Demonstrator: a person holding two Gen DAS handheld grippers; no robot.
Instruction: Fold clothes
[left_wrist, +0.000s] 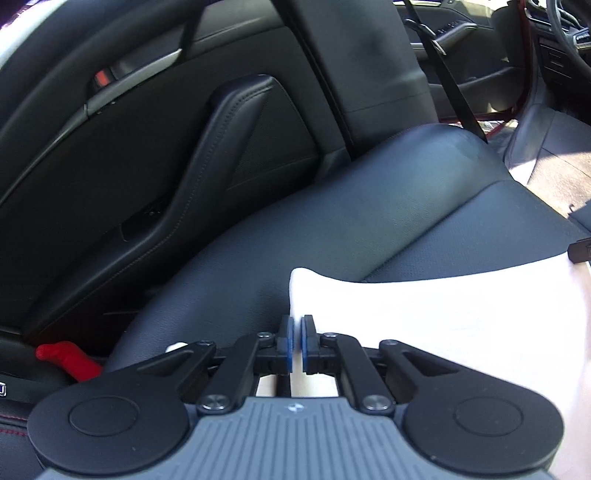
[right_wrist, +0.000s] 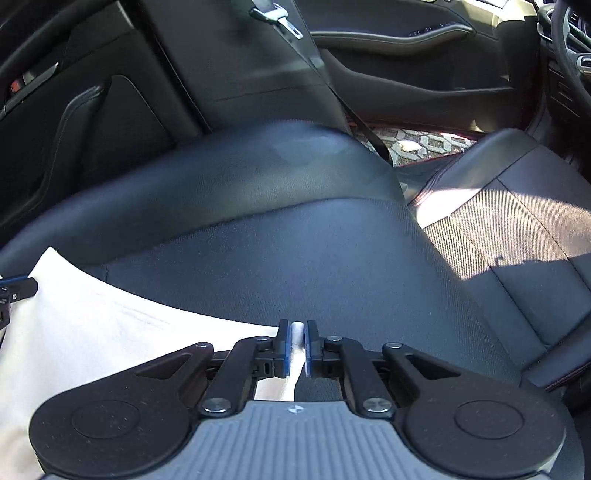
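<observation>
white cloth (right_wrist: 92, 325) apparently stretched sideways between grippers.

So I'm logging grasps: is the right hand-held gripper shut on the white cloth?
Shut on it: the right hand-held gripper has white cloth pinched between its blue pads.

Car interior — dark leather seat (right_wrist: 295, 229), black door panel (left_wrist: 129, 166), sunlit patterned floor mat (right_wrist: 417, 142).

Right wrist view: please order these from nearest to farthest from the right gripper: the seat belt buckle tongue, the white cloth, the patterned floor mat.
1. White cloth: pinched in the right gripper, spreading left.
2. Patterned floor mat: beyond the seat cushion, centre right.
3. Seat belt buckle tongue: top, at the pillar.
</observation>
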